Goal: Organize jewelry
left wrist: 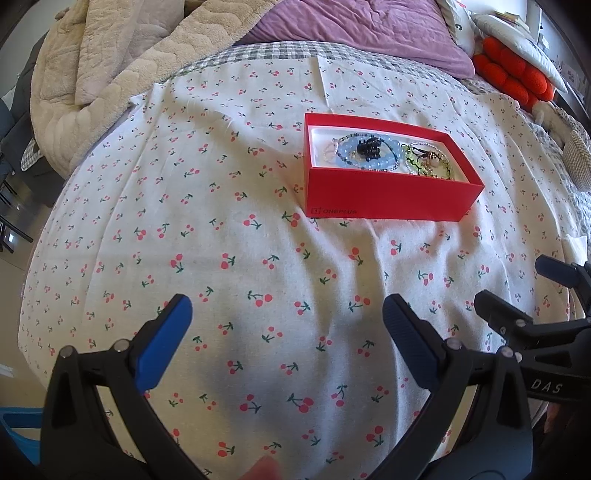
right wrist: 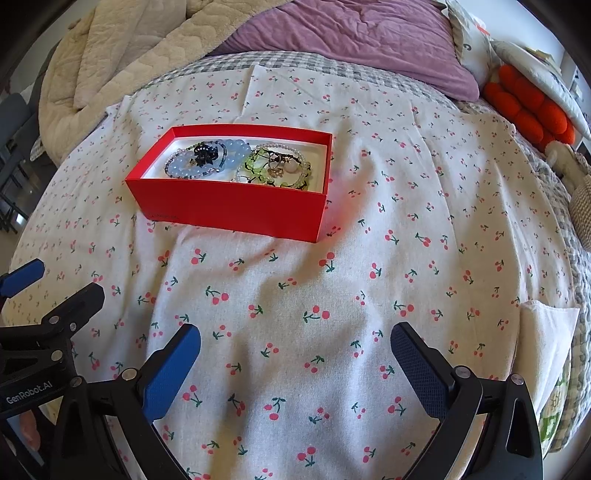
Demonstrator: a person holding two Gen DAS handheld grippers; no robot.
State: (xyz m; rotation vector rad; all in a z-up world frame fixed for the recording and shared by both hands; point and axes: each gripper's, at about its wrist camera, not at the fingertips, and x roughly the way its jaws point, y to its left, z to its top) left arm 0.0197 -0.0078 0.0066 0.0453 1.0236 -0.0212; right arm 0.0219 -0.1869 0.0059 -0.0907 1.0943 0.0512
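Observation:
A red box sits on the cherry-print cloth over the bed. Inside lie a pale blue bead bracelet, a black hair clip and a green bead bracelet with small gold pieces. My left gripper is open and empty, well short of the box. My right gripper is open and empty, in front of the box and to its right. The right gripper shows at the right edge of the left wrist view.
A beige quilted blanket is heaped at the back left. A purple pillow lies behind the cloth. A red-orange plush lies at the back right. The bed edge drops off at left.

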